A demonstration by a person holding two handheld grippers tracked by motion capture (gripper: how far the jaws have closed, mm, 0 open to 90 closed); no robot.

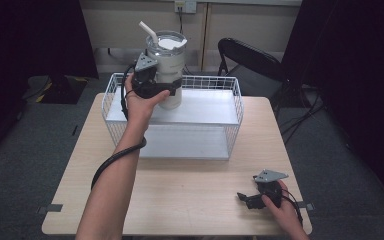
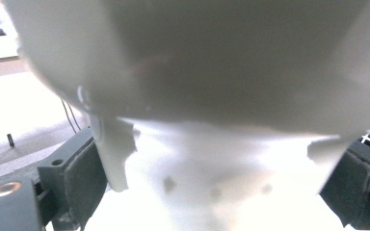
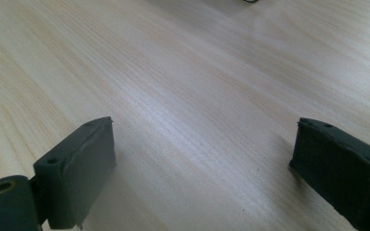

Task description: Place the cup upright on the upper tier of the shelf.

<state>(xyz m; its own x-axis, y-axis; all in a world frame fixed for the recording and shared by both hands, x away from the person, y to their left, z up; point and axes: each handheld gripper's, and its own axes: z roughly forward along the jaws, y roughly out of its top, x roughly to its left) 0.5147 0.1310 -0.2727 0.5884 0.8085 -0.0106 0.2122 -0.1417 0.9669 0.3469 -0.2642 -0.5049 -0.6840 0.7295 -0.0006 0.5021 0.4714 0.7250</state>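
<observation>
A white tumbler (image 1: 167, 70) with a lid and a bent white straw (image 1: 148, 31) stands upright over the back left of a white wire basket (image 1: 235, 95). My left gripper (image 1: 172, 86) is shut on the tumbler's lower body from the left. In the left gripper view the tumbler (image 2: 212, 72) sits between the two black pads (image 2: 77, 178). I cannot tell whether its base touches the basket floor. My right gripper (image 1: 245, 199) rests open near the table's front right, nothing between its jaws (image 3: 202, 173).
The basket stands on the far half of a light wooden table (image 1: 180, 190). A black folding chair (image 1: 250, 60) stands behind the table at the right. Dark curtains hang on both sides, and grey carpet surrounds the table.
</observation>
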